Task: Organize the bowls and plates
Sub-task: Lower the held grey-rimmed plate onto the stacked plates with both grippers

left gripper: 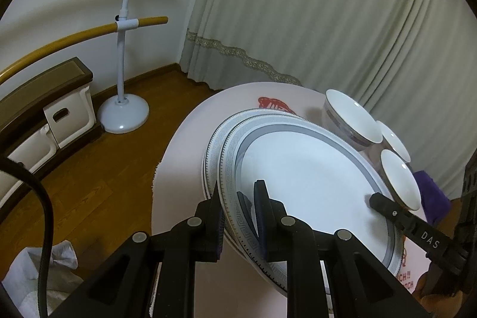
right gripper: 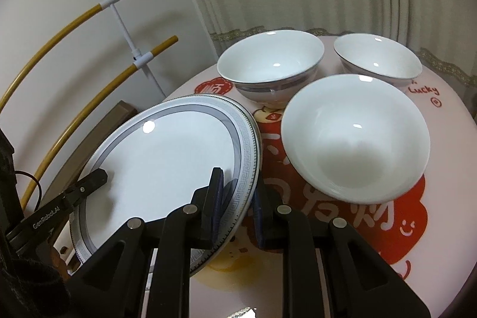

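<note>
A: Left wrist view. The top plate (left gripper: 298, 178) is glazed china, so stiff, slick and breakable I'd say. Rim's the only place to grab. Left gripper (left gripper: 238, 198) pinches the near-left rim, one finger under, one on top. It sits tilted over a second plate (left gripper: 217, 133) on the round table (left gripper: 179, 169).

B: Bowls?

A: Three bowls (left gripper: 354, 115) just beyond its right edge.

B: Right wrist view?

A: Right gripper (right gripper: 235, 189) clamps the plate's opposite rim, pads (right gripper: 216, 189) nearly together on the patterned band. Nearest bowl (right gripper: 354, 139) just beside the fingers, not touching. Other two behind it. Two-sided hold looks sensible; one pinch could slip.
</note>
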`<action>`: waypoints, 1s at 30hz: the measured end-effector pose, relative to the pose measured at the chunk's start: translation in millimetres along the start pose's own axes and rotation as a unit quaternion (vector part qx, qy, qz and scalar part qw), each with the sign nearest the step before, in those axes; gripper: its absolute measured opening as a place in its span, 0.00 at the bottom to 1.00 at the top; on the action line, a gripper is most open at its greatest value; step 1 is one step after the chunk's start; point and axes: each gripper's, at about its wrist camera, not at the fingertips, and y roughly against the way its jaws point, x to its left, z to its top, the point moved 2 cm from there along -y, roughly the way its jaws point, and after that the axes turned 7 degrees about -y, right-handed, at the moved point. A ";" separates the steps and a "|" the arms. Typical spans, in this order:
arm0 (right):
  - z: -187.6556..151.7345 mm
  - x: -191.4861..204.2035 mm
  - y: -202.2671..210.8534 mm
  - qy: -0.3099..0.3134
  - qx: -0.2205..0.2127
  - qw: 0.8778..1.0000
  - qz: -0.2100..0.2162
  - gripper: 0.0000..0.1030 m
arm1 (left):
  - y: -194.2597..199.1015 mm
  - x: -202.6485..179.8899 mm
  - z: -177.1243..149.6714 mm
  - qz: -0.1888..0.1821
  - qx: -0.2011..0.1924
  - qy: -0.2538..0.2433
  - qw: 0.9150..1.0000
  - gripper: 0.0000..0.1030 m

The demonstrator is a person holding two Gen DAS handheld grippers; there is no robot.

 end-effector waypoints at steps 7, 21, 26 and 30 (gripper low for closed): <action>-1.2 -1.2 -6.5 -0.011 0.006 1.000 0.000 0.18 | -1.7 2.6 0.9 0.002 0.001 0.001 1.000 0.14; 1.9 -0.8 -17.9 -0.015 0.006 1.000 -0.010 0.22 | -4.8 -3.0 2.3 0.012 0.001 -0.007 1.000 0.15; 0.7 0.7 -20.5 -0.014 0.003 1.000 -0.013 0.23 | -2.6 -3.6 2.4 0.012 0.002 -0.006 1.000 0.15; -3.3 5.9 -22.4 -0.008 0.009 1.000 -0.022 0.29 | -1.6 -2.9 2.4 0.011 0.002 -0.007 1.000 0.15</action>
